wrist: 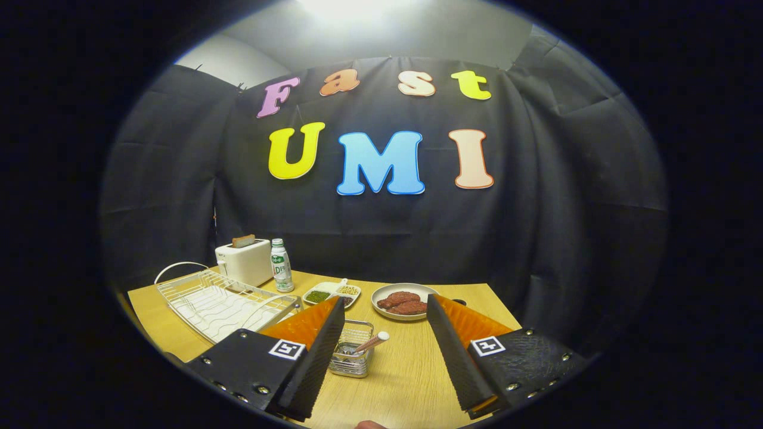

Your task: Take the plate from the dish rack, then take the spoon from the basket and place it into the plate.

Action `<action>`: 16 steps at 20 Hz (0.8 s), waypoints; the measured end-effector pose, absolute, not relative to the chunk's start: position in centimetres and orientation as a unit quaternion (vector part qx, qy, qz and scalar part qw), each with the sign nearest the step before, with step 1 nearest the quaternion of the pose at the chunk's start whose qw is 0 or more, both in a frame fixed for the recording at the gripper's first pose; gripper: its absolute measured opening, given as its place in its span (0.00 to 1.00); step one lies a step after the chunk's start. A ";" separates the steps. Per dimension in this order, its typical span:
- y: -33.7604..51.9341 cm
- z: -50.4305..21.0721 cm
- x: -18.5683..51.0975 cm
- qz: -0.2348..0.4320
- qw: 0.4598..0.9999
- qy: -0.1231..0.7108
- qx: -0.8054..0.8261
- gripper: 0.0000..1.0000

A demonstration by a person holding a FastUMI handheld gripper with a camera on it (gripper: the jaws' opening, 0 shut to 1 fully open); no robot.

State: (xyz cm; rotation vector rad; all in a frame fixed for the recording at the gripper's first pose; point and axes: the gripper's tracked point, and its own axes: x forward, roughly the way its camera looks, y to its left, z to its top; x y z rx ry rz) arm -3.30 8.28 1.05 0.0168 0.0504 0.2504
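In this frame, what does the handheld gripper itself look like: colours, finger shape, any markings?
The gripper has two long wedge-shaped fingers with black textured inner pads and orange outer faces. Each finger is fixed to a black plate with silver screws, and each plate carries a small white square tag with a black pattern. The fingers stand apart, pressing on nothing.

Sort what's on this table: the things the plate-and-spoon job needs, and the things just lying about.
For the job: dish rack; basket between the open gripper fingers; spoon standing in it; plate beyond the fingers, holding brown food.

Lying about: toaster; bottle; small divided dish.
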 end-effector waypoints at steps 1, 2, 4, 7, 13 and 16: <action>8.4 0.3 -2.5 0.120 0.992 0.026 0.008 0.86; 8.7 -0.3 -1.7 0.118 0.993 0.024 0.010 0.86; 9.2 -1.3 -0.1 0.115 0.993 0.022 0.014 0.86; 10.2 -2.6 2.0 0.116 0.993 0.018 0.018 0.85; 12.1 -6.8 5.0 0.131 0.989 0.054 0.034 0.58; 12.9 -5.1 3.7 0.146 0.987 0.040 0.058 0.18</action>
